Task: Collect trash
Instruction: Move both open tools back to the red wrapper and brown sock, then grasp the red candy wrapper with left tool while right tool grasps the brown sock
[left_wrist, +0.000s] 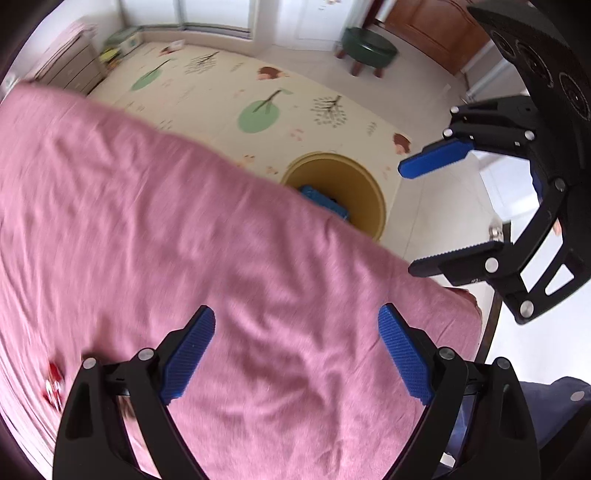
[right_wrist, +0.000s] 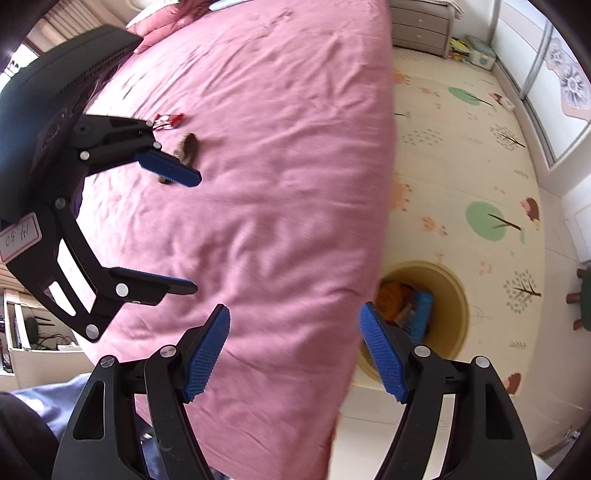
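Note:
A yellow trash bin (left_wrist: 369, 192) stands on the floor beside the pink bed (left_wrist: 184, 221); it also shows in the right wrist view (right_wrist: 454, 299), holding blue and orange trash (right_wrist: 417, 306). A red-and-white wrapper (right_wrist: 169, 120) and a dark brown wrapper (right_wrist: 187, 147) lie on the bed; the red wrapper also shows in the left wrist view (left_wrist: 53, 384). My left gripper (left_wrist: 295, 354) is open and empty over the bed, and shows in the right wrist view (right_wrist: 195, 230) near the wrappers. My right gripper (right_wrist: 293, 354) is open and empty at the bed's edge, and shows in the left wrist view (left_wrist: 406, 218).
A patterned play mat (left_wrist: 258, 92) covers the floor. A green stool (left_wrist: 367, 48) stands at the far side. A grey drawer unit (right_wrist: 421, 29) and toy boxes (right_wrist: 476, 55) stand by the wall. A desk with cables (right_wrist: 40, 332) is at the left.

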